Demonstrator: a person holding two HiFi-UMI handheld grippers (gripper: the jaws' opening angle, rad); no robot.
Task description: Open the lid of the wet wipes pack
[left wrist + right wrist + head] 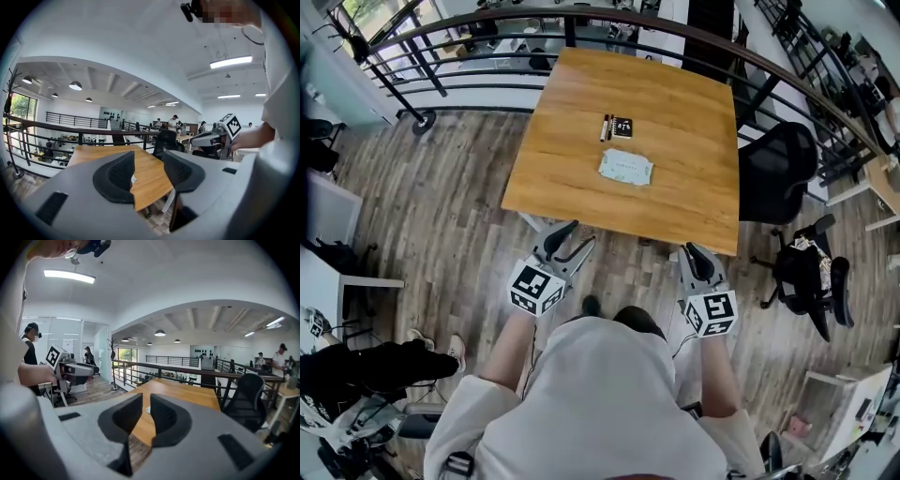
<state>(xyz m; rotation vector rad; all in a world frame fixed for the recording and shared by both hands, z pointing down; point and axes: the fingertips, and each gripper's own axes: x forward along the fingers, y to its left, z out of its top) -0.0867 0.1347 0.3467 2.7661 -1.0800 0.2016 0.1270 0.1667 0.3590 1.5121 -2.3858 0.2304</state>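
Approach first, with no contact yet: wet wipes pack (626,168) lying flat near the middle of the desk (694,103), just this side of a couple of pens (606,127) and a small black card (622,127), well apart from both tools. Short of the desk's near edge, left hand-held gripper (575,236) with jaws spread wide, only air and a view of the desk between them. Beside it, right hand-held gripper (696,258) likewise short of the edge, jaws near each other but parted by a narrow gap, pinching nothing. Bring both forward over the near edge and down toward the pack, keeping clear of the pens and card. Probably best to pin the pack's body flat with one tool while working the other under the lid's free lip. Lid too small to make out from here, so look for it on arrival before committing. Widen the right jaws if meant for the lip. Raise the lid slowly about its hinge, pressing lightly elsewhere to stop the light, soft pack from sliding or lifting off the desk.
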